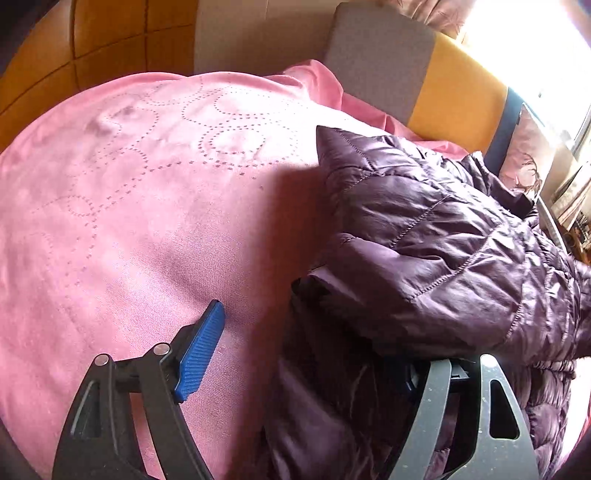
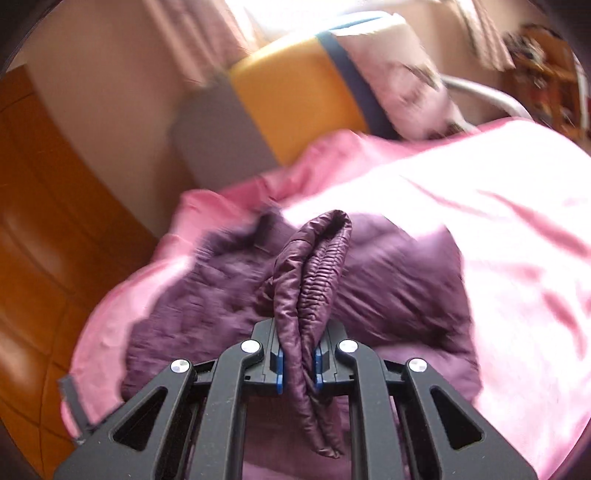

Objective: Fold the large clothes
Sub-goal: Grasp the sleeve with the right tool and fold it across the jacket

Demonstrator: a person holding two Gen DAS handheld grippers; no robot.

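Note:
A dark purple quilted jacket [image 1: 436, 258] lies on a pink bedspread [image 1: 129, 203]. My left gripper [image 1: 306, 354] is open just above the bed. Its left blue pad [image 1: 201, 354] is over bare bedspread, and its right finger is under a fold of the jacket and mostly hidden. In the right wrist view my right gripper [image 2: 298, 363] is shut on a gathered sleeve or cuff of the jacket [image 2: 314, 280] and holds it up above the rest of the jacket [image 2: 388, 291], which lies crumpled on the bedspread [image 2: 517, 221].
A yellow and grey headboard [image 1: 458, 96] and a pink pillow [image 1: 524, 147] stand at the far edge of the bed. A wooden wardrobe [image 2: 44, 221] is on the left. A bright window with curtains [image 2: 207, 33] is behind. Cluttered shelves [image 2: 543, 55] are at the right.

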